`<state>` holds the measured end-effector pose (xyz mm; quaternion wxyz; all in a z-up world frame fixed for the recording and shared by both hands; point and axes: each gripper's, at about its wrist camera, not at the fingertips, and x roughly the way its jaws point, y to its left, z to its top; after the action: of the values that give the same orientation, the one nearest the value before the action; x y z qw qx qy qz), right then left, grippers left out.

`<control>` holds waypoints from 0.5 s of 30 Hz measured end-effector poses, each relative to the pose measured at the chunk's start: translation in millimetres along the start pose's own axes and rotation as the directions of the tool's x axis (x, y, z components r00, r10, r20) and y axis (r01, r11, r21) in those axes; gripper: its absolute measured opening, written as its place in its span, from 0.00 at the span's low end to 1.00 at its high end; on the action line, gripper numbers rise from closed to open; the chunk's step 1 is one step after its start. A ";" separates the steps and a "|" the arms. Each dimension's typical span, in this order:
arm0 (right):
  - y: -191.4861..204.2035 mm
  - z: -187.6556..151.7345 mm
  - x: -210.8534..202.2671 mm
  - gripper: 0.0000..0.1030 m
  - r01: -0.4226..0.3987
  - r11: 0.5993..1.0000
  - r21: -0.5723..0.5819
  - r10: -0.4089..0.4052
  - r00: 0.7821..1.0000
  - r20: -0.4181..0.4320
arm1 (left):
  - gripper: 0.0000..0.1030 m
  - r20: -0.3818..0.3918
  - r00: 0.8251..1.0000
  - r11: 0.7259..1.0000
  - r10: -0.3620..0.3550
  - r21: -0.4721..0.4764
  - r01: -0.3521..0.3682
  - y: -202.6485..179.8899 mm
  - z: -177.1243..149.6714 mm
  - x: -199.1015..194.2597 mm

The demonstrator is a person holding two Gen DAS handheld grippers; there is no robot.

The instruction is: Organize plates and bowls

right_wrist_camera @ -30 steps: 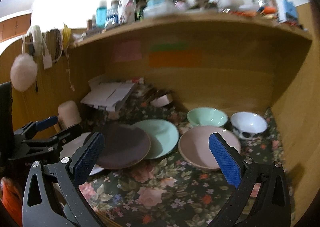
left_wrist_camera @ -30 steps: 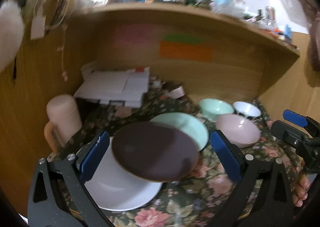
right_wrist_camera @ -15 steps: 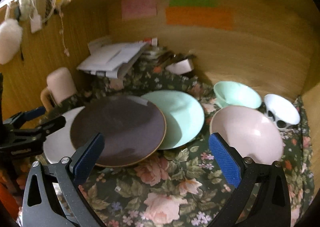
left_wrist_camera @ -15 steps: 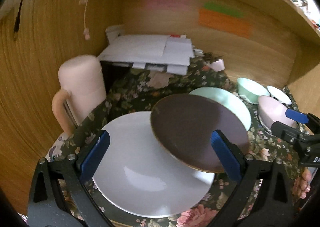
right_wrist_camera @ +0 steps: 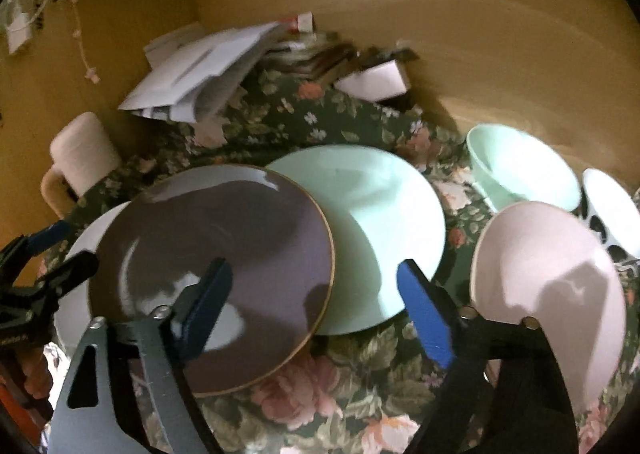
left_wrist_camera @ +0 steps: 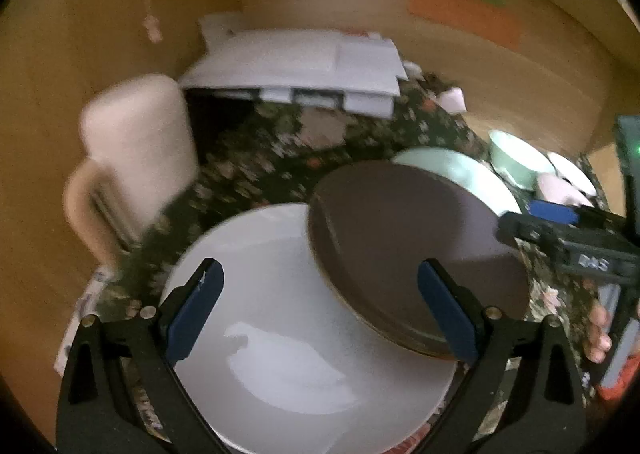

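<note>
Both claws are coming in over the plates with jaws spread and nothing pinched: the right claw (right_wrist_camera: 316,306) has just been closing and now straddles the near edge where the brown plate (right_wrist_camera: 224,254) overlaps the mint plate (right_wrist_camera: 372,226), while the left claw (left_wrist_camera: 320,314), closing only slightly, hovers over the white plate (left_wrist_camera: 288,318), which lies lowest with the brown plate's rim resting on it. To the right on the floral-clothed worktop (right_wrist_camera: 320,382) sit a pink bowl (right_wrist_camera: 548,286), a mint bowl (right_wrist_camera: 520,170) and a white patterned bowl (right_wrist_camera: 612,210), close together. The step in hand looks like taking the brown plate, the topmost of the three. It would go best with one pad slid under the raised rim and the other on top, gripping well onto the lip rather than its very edge, since glazed ware is slick. Lifting slightly before moving sideways should avoid dragging the mint plate along; the left claw could steady the white plate underneath.
</note>
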<state>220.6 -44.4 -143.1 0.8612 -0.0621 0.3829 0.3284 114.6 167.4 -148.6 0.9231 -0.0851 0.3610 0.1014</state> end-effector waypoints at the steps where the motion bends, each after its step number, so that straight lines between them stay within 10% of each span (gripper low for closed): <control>1: -1.7 0.9 4.0 0.70 -0.003 1.000 0.005 0.003 1.000 -0.012 | 0.91 -0.014 1.000 1.000 -0.017 -0.003 0.017 0.0 -0.3 2.3; 15: 2.3 7.4 31.6 0.40 -0.023 0.999 -0.024 0.021 0.997 -0.077 | 0.50 -0.119 0.987 0.990 -0.106 -0.101 0.094 8.0 -2.2 25.8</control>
<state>239.3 -23.6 -159.6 0.8415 -0.0811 0.4122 0.3398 129.7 178.0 -168.5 0.8977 -0.1529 0.4078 0.0666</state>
